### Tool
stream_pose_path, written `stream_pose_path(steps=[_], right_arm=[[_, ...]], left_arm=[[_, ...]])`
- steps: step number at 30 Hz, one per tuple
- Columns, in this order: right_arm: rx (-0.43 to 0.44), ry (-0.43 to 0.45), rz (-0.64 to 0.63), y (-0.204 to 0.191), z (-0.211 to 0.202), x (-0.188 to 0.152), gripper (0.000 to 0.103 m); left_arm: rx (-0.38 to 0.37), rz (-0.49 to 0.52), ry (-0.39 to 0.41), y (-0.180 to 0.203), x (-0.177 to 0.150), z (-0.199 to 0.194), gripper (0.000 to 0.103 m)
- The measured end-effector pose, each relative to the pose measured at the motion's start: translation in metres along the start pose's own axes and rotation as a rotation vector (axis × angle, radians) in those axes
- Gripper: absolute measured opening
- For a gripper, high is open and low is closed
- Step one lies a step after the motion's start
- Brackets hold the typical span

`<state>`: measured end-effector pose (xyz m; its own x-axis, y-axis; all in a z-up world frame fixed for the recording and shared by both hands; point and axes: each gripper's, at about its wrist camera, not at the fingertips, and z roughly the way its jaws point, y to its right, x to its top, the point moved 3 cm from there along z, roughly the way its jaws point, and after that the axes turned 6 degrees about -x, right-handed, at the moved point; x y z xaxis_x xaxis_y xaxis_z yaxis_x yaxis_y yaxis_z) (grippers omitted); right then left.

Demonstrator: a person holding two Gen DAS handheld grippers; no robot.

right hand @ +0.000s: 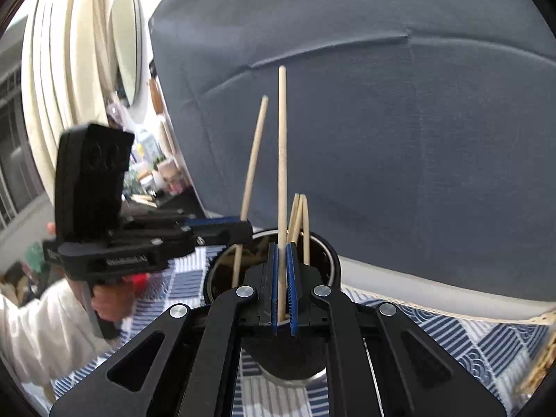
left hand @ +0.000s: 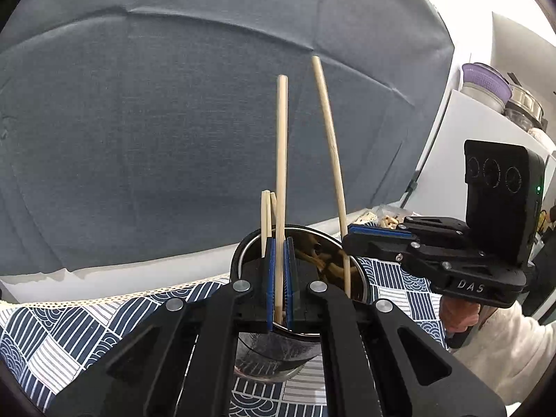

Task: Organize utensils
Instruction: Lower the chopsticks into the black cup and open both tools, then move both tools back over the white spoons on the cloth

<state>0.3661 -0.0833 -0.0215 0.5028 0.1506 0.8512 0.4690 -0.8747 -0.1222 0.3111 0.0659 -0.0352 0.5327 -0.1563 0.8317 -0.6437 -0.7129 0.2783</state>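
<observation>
Two hand-held grippers meet over a steel cup at the bottom centre of both views, each with its jaws clamped on one upright wooden chopstick. The left gripper pinches a chopstick between blue pads, its lower end at the cup's near rim. The right gripper holds its own chopstick the same way, above the cup's mouth. In the left view the right gripper enters from the right edge, gripped by a hand in a white sleeve. Shorter sticks already stand inside the cup. The cup sits on a surface under a blue-and-white patterned cloth; a grey cloth hangs behind.
</observation>
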Motion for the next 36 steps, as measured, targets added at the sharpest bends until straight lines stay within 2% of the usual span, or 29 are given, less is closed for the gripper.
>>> stream_pose_path(steps=[9,14,16,17,22,24,27,30,33,36], right_arm=[[-0.053,-0.055,-0.030,-0.009,-0.006,0.003,0.007],[-0.087,-0.079,-0.029,-0.006,-0.016,-0.002,0.011],[-0.092,-0.094,-0.034,-0.008,-0.020,-0.005,0.024],[-0.094,-0.099,-0.037,-0.009,-0.022,-0.006,0.027],[-0.094,-0.159,-0.068,-0.016,-0.031,-0.016,0.056],[-0.098,-0.179,-0.081,-0.018,-0.036,-0.022,0.059],[-0.105,-0.205,-0.079,-0.019,-0.044,-0.029,0.071],[-0.109,-0.222,-0.078,-0.021,-0.052,-0.035,0.078],[-0.097,-0.245,-0.078,-0.024,-0.059,-0.041,0.085],[-0.095,-0.268,-0.081,-0.027,-0.065,-0.050,0.086]], left_arm=[[0.021,0.061,-0.046,0.009,0.000,-0.003,0.008],[0.039,0.097,-0.061,0.017,0.000,-0.008,0.031],[0.044,0.105,-0.065,0.020,0.000,-0.011,0.039],[0.046,0.106,-0.068,0.023,0.000,-0.010,0.042],[0.068,0.113,-0.087,0.029,-0.005,-0.019,0.051],[0.084,0.112,-0.090,0.031,-0.007,-0.024,0.059],[0.101,0.094,-0.099,0.035,-0.010,-0.032,0.073],[0.135,0.073,-0.100,0.039,-0.013,-0.041,0.091],[0.161,0.059,-0.107,0.046,-0.018,-0.050,0.095],[0.196,0.047,-0.120,0.054,-0.026,-0.058,0.097]])
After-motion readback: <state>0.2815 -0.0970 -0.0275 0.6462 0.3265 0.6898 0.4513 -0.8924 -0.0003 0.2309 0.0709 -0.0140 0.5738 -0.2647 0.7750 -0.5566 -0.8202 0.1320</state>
